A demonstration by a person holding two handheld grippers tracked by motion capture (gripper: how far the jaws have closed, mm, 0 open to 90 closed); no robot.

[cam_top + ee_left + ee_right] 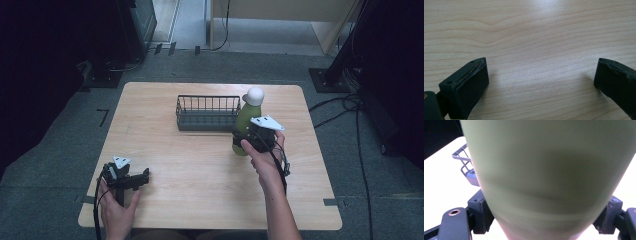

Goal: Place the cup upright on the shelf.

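Pale wooden table (200, 170) is carrying a wire basket (207, 112) at upper centre, where the right gripper (245, 137) is clenching the green bottle (247, 117) just right of it, likely needing lifting over the rim.

Your work surface is a light wooden table (200, 165) with rounded corners, standing on grey carpet. On its far half sits a dark wire basket (207, 112), long side toward you. Just right of the basket stands a green bottle (245, 125) with a white cap. Near your left corner the left gripper (142, 178) rests on the wood.
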